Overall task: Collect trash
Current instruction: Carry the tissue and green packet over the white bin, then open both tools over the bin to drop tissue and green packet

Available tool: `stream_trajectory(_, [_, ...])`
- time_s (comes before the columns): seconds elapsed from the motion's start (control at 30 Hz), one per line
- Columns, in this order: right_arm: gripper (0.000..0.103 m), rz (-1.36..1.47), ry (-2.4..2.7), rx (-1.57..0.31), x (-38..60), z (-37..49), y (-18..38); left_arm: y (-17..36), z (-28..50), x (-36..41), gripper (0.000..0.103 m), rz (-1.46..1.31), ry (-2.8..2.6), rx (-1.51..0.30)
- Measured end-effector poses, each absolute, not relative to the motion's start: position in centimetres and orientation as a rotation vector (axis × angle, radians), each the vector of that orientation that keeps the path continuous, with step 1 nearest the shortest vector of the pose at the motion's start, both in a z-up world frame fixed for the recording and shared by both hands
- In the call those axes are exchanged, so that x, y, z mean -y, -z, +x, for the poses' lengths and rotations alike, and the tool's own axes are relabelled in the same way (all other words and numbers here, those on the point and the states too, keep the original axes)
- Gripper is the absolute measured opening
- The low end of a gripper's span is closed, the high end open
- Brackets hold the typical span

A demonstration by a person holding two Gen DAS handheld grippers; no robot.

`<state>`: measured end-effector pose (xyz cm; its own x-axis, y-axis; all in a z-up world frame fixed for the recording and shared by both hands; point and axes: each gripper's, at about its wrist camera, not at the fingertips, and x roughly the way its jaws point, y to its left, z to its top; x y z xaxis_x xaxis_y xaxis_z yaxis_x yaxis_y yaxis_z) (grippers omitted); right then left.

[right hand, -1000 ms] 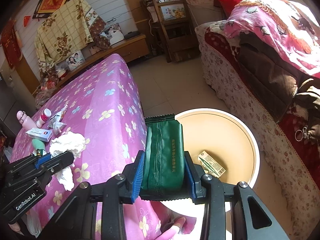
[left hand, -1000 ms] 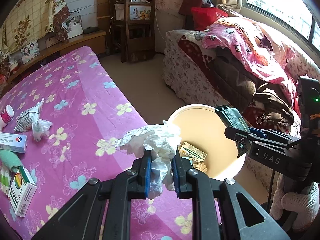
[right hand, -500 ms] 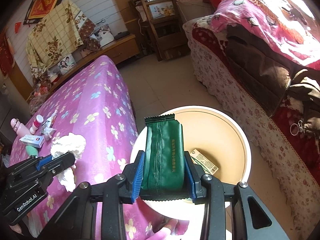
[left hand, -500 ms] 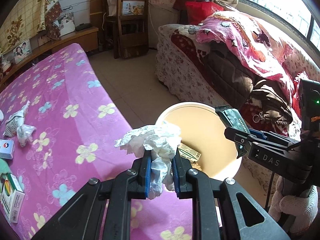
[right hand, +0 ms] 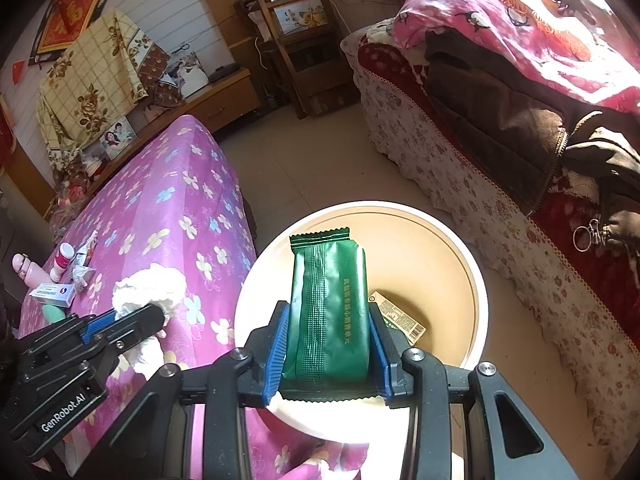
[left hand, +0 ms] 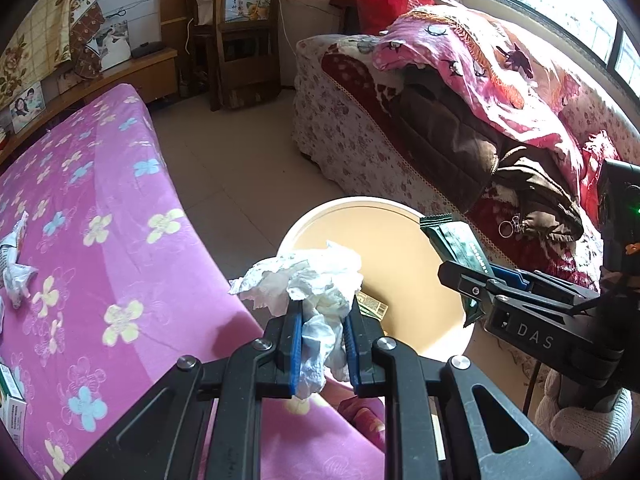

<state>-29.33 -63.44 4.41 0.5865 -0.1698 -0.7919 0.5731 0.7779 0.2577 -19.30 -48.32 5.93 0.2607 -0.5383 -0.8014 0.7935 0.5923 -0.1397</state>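
Observation:
My left gripper [left hand: 322, 312] is shut on a crumpled white tissue [left hand: 312, 280], held over the near-left rim of a round cream trash bin [left hand: 320, 220]. From the right wrist view the same tissue [right hand: 150, 286] and left gripper [right hand: 154, 314] hang over the bed edge, left of the bin [right hand: 482, 300]. My right gripper [right hand: 328, 320] is shut on a green foil packet [right hand: 328, 304], held upright above the bin's opening. In the left wrist view that packet [left hand: 456, 242] and right gripper [left hand: 464, 280] reach in from the right. A small printed carton [right hand: 398, 316] lies on the bin's floor.
A bed with a purple flowered cover [left hand: 100, 248] lies left of the bin, with wrappers [left hand: 16, 268], small boxes [right hand: 54, 294] and a bottle [right hand: 62, 256] on it. A sofa piled with blankets [left hand: 480, 92] stands on the right. A wooden chair [left hand: 240, 40] is at the back.
Both grippers have moved forward and down toward the bin, so it looms larger. The tissue has shifted from over the bed to the bin's rim. Both grips are unchanged.

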Motion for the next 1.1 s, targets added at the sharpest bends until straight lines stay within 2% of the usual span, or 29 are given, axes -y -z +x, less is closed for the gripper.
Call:
stream_trajectory(0.87, [0.041, 0.569, 0.534, -0.814, 65.0, -29.8, -3.9, -3.7, -19.0, 51.0, 0.019, 0.337, 0.929, -0.968])
stream_trajectory(0.93, [0.044, 0.571, 0.546, -0.809, 65.1, -29.9, -3.9, -3.6, -18.9, 51.2, 0.019, 0.336, 0.930, -0.969])
stream_trajectory(1.0, [0.053, 0.582, 0.555, -0.812, 65.3, -30.0, -3.8, -3.6, -18.9, 51.3, 0.020, 0.335, 0.933, -0.970])
stream_trajectory(1.1, [0.056, 0.604, 0.562, -0.809, 65.7, -30.2, -3.7, -3.5, -18.9, 51.3, 0.028, 0.324, 0.940, -0.978])
